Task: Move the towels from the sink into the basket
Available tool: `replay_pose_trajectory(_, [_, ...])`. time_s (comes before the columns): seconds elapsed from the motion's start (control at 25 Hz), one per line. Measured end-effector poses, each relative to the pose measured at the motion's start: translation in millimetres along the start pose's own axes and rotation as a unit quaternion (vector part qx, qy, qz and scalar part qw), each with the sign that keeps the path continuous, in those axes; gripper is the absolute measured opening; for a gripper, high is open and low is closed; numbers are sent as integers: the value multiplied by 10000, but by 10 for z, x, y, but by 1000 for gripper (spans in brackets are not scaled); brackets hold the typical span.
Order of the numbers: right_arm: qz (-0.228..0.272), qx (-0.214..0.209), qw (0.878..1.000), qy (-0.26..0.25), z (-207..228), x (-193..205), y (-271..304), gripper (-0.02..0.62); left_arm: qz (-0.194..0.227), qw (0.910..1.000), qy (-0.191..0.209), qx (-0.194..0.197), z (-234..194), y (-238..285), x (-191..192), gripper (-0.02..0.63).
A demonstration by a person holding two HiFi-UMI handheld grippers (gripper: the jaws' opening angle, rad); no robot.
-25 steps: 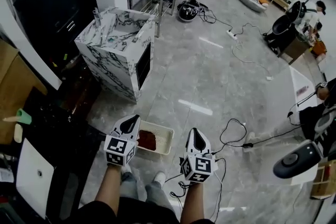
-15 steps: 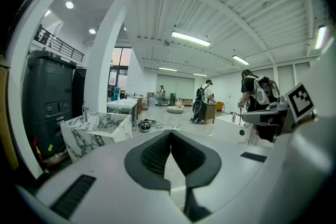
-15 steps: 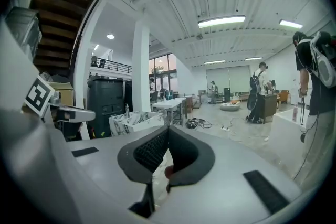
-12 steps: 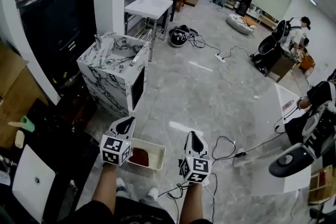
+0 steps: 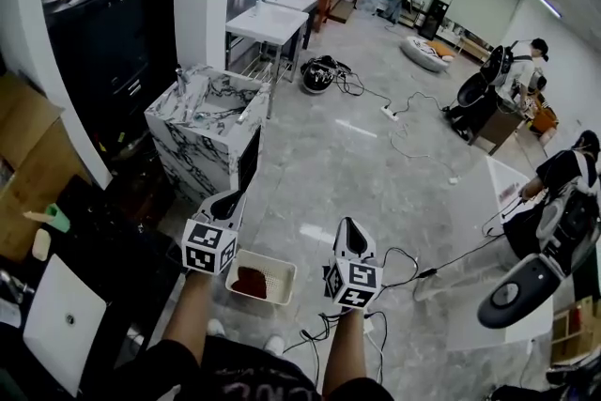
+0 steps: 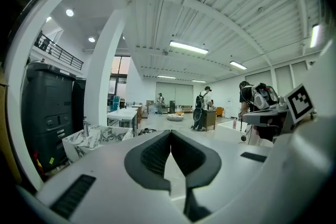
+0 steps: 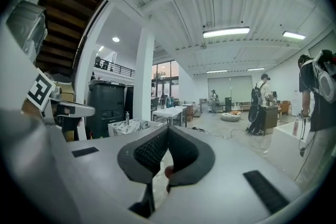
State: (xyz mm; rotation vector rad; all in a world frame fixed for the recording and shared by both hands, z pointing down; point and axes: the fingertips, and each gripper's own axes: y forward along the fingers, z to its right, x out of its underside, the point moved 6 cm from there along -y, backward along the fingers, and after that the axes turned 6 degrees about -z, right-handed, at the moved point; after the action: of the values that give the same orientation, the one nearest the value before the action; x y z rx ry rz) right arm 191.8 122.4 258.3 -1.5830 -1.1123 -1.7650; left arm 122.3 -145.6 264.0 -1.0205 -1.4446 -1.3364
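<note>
A white slatted basket [image 5: 278, 269] sits on the floor just in front of the person's feet, with a red-brown towel [image 5: 251, 282] lying inside it. The marble-patterned sink [image 5: 208, 122] stands further off to the left; what lies in its basin I cannot make out. My left gripper [image 5: 228, 200] hovers above the basket's left end, jaws shut and empty. My right gripper [image 5: 346, 226] hangs to the basket's right, also shut with nothing held. In the gripper views the left gripper [image 6: 170, 135] and right gripper [image 7: 168, 131] both point level across the room, with the sink [image 6: 95, 139] [image 7: 132, 126] ahead to the left.
Black cables [image 5: 413, 260] trail over the grey floor by the right gripper. A white table [image 5: 272, 19] stands behind the sink, dark cabinets [image 5: 103, 33] at the left. A grey machine [image 5: 515, 288] and people [image 5: 526, 61] are at the right.
The head view has tilted up, so the sink and basket sit lower in frame and more of the room shows. Both grippers stay shut and held over the basket area.
</note>
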Motion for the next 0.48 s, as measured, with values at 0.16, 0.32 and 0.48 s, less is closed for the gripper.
replay_pose_trajectory(0.16, [51, 80, 9999, -38, -14, -70, -52, 15, 49, 9999, 108, 18, -25, -21, -119, 17])
replay_pose_trajectory(0.32, [119, 109, 9998, -71, -29, -122, -84, 15, 111, 9998, 184, 55, -12, -44, -195, 17])
replay_pose_trajectory(0.48, [164, 124, 9998, -48, -69, -133, -101, 14, 152, 9996, 233, 49, -2, -85, -203, 17])
